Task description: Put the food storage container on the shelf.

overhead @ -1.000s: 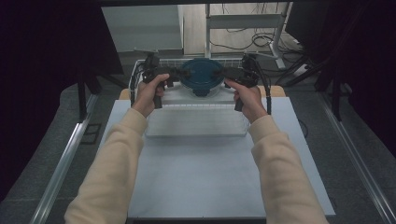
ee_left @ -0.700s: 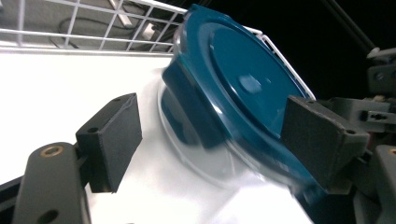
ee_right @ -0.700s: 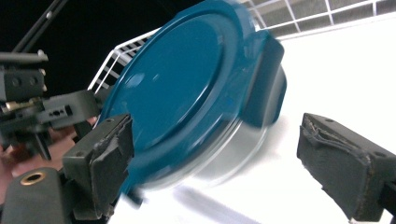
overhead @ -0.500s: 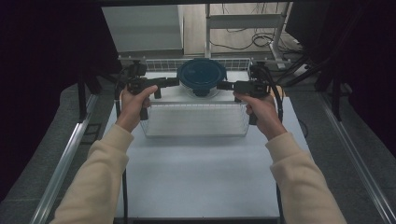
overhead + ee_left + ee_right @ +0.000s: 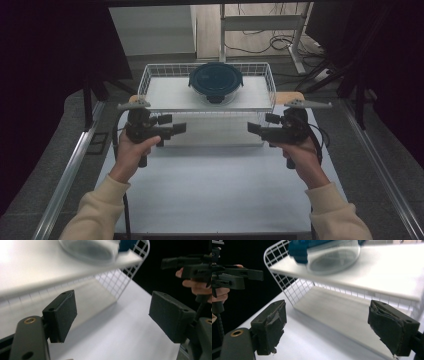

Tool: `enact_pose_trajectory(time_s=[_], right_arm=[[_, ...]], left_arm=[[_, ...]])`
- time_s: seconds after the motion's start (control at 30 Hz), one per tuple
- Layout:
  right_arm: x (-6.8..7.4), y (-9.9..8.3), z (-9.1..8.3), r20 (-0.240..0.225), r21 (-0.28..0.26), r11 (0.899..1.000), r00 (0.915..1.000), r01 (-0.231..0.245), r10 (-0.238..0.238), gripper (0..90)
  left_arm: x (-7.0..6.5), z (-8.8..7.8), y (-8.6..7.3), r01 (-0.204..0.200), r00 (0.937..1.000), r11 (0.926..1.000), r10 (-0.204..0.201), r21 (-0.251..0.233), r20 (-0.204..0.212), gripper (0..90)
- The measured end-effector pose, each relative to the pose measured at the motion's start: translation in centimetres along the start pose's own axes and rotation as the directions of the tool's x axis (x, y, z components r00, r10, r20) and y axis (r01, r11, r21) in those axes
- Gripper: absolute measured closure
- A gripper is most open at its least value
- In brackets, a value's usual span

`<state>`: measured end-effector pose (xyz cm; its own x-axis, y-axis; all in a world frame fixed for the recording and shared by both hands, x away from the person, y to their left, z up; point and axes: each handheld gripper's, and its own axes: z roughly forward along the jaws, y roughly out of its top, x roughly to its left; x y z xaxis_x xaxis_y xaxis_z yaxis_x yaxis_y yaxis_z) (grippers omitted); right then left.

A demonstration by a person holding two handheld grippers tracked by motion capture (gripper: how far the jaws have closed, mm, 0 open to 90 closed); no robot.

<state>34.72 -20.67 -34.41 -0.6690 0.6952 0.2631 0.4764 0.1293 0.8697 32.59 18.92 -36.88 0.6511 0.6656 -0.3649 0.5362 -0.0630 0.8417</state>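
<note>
The left hand-held gripper (image 5: 179, 128) and the right hand-held gripper (image 5: 254, 128) hover over the white desk (image 5: 215, 190), pointing inward at each other with a wide gap between them. Both stand just in front of a white wire rack (image 5: 150, 75). The left one's jaws are apart with nothing between them, and they have just been opening and easing back a little; in the left gripper view only the bare desk (image 5: 125, 340) lies between its pads (image 5: 62, 315). The right one's jaws are also wide apart and empty, with the rack's lower level (image 5: 352, 315) seen past its worn pads (image 5: 270, 327).

A round glass bowl (image 5: 216, 95) with a dark blue lid (image 5: 216, 79) sits on the rack's upper shelf, beyond and above both hand-held grippers, about midway between them and well apart from each. From the left hand-held gripper the bowl (image 5: 92, 251) is up and ahead on the shelf (image 5: 50, 270); from the right one the bowl (image 5: 332, 257) is likewise above the jaws, its lid clip (image 5: 298, 251) facing outward.
</note>
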Motion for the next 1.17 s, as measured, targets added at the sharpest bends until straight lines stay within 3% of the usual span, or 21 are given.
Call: enact_pose_trajectory(time_s=[0.07, 0.1, 0.17, 0.23, 0.27, 0.3, 0.4, 0.43, 0.47, 0.53, 0.67, 0.8, 1.17], right_arm=[[-0.1, -1.9, -0.6, -0.003, -0.005, 1.0, 1.0, 0.003, -0.003, 15.0], [-0.1, -1.9, -0.6, -0.003, -0.005, 1.0, 1.0, 0.003, -0.003, 15.0], [-0.3, -4.0, -1.1, 0.007, -0.003, 1.0, 1.0, 0.003, -0.003, 15.1], [-0.4, -5.0, -1.3, 0.012, 0.003, 1.0, 0.9999, 0.005, -0.005, 15.1], [-0.4, -6.6, -1.5, 0.027, 0.012, 1.0, 0.9996, 0.008, -0.008, 15.1], [-0.4, -6.6, -1.5, 0.027, 0.012, 1.0, 0.9996, 0.008, -0.008, 15.1], [-0.7, -9.6, -1.8, 0.057, 0.036, 0.999, 0.9978, 0.03, -0.032, 15.1], [-0.7, -9.6, -1.8, 0.057, 0.036, 0.999, 0.9978, 0.03, -0.032, 15.1], [-1.0, -11.0, -1.8, 0.068, 0.051, 0.998, 0.9974, 0.021, -0.024, 15.0], [-1.3, -12.2, -1.7, 0.079, 0.065, 0.998, 0.9967, 0.015, -0.02, 15.0], [-1.7, -13.7, -1.5, 0.106, 0.108, 0.994, 0.9936, 0.028, -0.039, 15.0], [-1.7, -14.2, -1.5, 0.11, 0.114, 0.993, 0.9932, 0.025, -0.037, 15.0], [-1.7, -14.3, -1.6, 0.127, 0.105, 0.994, 0.9906, 0.036, -0.049, 15.0]], left_arm=[[-0.2, 0.1, -2.3, -0.009, 0.9999, 0.9999, 0.009, 0.011, -0.007, 21.5], [-0.2, 0.1, -2.3, -0.009, 0.9999, 0.9999, 0.009, 0.011, -0.007, 21.4], [-0.3, 0.4, -4.5, 0.015, 0.9999, 0.9993, -0.015, 0.033, -0.005, 20.6], [-0.3, 0.5, -5.1, 0.013, 0.9999, 0.999, -0.013, 0.042, -0.011, 20.0], [-0.5, 0.8, -6.6, 0.0, 0.9995, 0.9975, 0.002, 0.071, -0.03, 19.4], [-0.5, 0.8, -6.6, 0.0, 0.9995, 0.9975, 0.002, 0.071, -0.03, 19.3], [-0.6, 1.0, -9.7, -0.011, 0.9976, 0.994, 0.018, 0.109, -0.067, 18.8], [-0.6, 1.0, -9.7, -0.011, 0.9976, 0.994, 0.018, 0.109, -0.067, 18.8], [-0.5, 1.2, -11.0, -0.001, 0.9976, 0.9907, 0.011, 0.136, -0.069, 18.6], [-0.3, 1.3, -11.8, 0.012, 0.9972, 0.9874, 0.0, 0.158, -0.075, 18.3], [0.0, 1.3, -12.6, 0.022, 0.995, 0.9855, -0.006, 0.168, -0.099, 17.9], [0.1, 1.3, -13.0, 0.024, 0.9928, 0.9851, -0.004, 0.17, -0.12, 17.9], [-0.1, 1.5, -13.1, 0.003, 0.9917, 0.9859, 0.019, 0.167, -0.127, 18.0]])
